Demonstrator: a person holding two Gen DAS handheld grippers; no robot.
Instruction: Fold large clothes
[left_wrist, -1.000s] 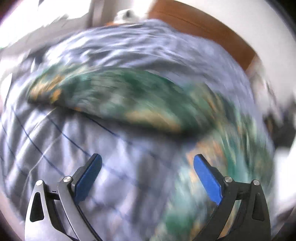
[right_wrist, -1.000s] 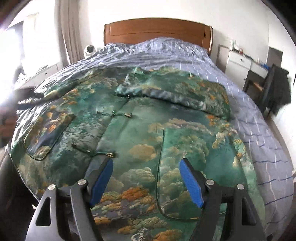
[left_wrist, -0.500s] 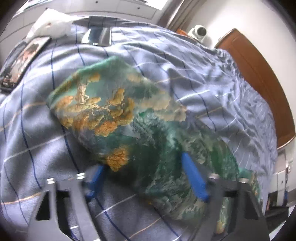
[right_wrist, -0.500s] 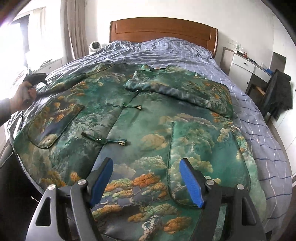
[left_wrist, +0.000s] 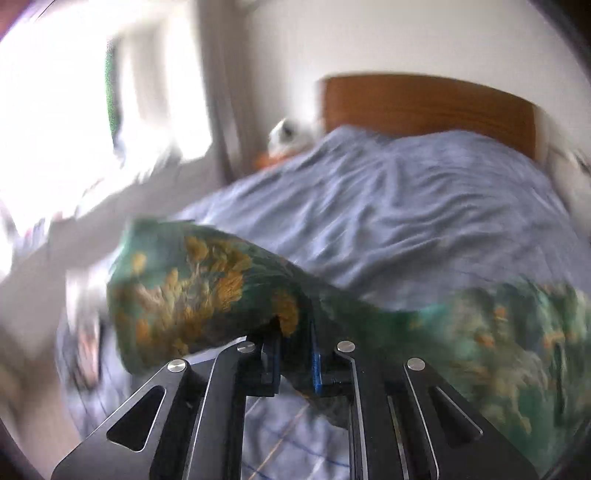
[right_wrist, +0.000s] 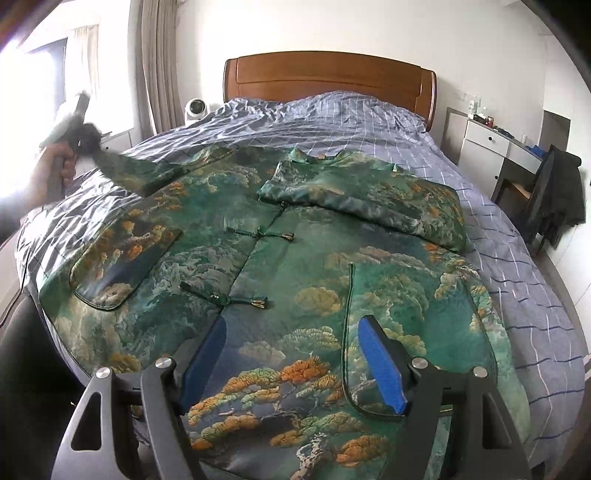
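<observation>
The green brocade jacket (right_wrist: 295, 280) lies spread on the bed (right_wrist: 517, 258); its sleeve (left_wrist: 192, 291) is pinched between the left gripper (left_wrist: 295, 354) jaws. Carry it flat across the chest, avoiding bunching. Right gripper (right_wrist: 295, 365) jaws stand spread above the hem.

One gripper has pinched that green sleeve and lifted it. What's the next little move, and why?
Probably carry the sleeve across onto the jacket front. The left gripper is shut on it, and the other sleeve already lies folded in.
</observation>
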